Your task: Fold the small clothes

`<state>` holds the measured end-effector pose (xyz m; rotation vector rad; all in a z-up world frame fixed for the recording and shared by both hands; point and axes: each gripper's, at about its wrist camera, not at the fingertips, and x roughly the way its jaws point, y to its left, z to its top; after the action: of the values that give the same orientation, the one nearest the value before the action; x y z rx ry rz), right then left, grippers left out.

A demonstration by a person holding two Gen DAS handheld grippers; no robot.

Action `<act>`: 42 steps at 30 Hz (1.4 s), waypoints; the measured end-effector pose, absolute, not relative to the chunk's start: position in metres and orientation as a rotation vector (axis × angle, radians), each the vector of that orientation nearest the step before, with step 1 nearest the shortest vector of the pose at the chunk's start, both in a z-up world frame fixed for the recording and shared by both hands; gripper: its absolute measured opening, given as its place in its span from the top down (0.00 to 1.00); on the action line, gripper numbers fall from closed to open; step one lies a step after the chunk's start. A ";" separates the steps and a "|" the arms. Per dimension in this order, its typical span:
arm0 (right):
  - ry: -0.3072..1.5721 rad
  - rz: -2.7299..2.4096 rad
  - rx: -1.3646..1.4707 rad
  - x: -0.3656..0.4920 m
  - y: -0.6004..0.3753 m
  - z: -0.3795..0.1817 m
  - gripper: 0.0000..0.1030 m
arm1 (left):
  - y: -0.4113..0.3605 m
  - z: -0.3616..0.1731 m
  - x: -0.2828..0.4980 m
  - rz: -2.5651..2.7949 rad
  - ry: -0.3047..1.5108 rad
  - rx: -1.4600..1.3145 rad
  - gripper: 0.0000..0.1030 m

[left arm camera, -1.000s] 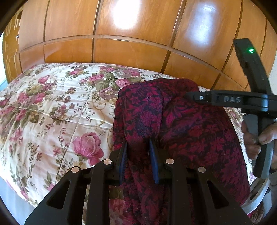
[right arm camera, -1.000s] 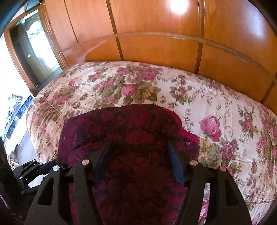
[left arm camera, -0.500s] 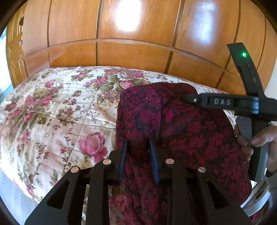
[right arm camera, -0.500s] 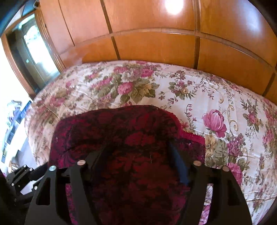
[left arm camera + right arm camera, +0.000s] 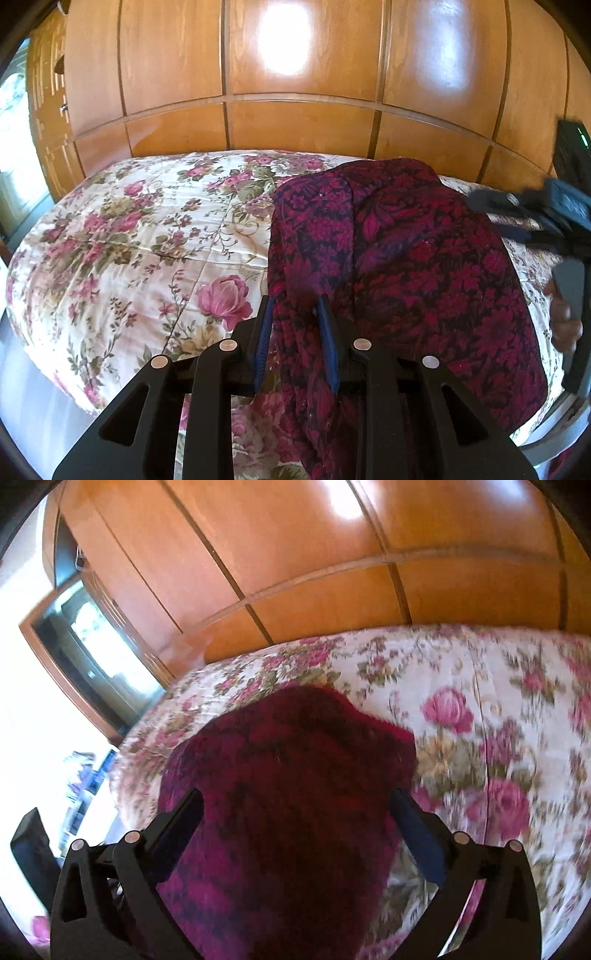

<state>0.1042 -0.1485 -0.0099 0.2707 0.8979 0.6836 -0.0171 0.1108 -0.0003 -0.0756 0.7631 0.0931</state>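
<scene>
A dark red floral garment (image 5: 406,266) lies in a folded heap on the flowered bedspread (image 5: 140,243). My left gripper (image 5: 297,317) is shut on a bunched fold at the garment's near left edge, its blue pads pressing the cloth. In the right wrist view the same garment (image 5: 288,797) fills the space below my right gripper (image 5: 295,805). Its jaws are opening wide and the pads stand clear of the cloth. The right gripper also shows at the far right of the left wrist view (image 5: 517,218), held by a hand (image 5: 565,314).
A glossy wooden wardrobe wall (image 5: 295,85) rises behind the bed. The bedspread (image 5: 480,716) stretches to the right of the garment. A framed mirror or window (image 5: 99,657) stands at the left. The bed's near edge drops off at lower left (image 5: 44,369).
The right gripper's jaws have spread wide, let go of the garment, and swung rightward with a roll. The left gripper keeps its hold on the fold.
</scene>
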 end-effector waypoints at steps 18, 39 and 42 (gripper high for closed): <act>1.062 0.927 0.622 0.110 -0.176 -0.082 0.02 | 0.150 -0.024 -0.005 -0.032 0.824 -0.241 0.33; 0.805 0.936 0.560 0.090 -0.196 -0.010 0.26 | 0.147 -0.059 0.059 -0.671 0.804 -0.802 0.34; 0.711 0.860 0.561 0.083 -0.241 0.010 0.26 | 0.102 -0.037 0.098 -0.761 0.805 -0.745 0.34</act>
<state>0.0828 -0.2414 0.0099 0.5613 0.7110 0.8599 0.0979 0.1019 -0.0368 -0.7447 0.8048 -0.7609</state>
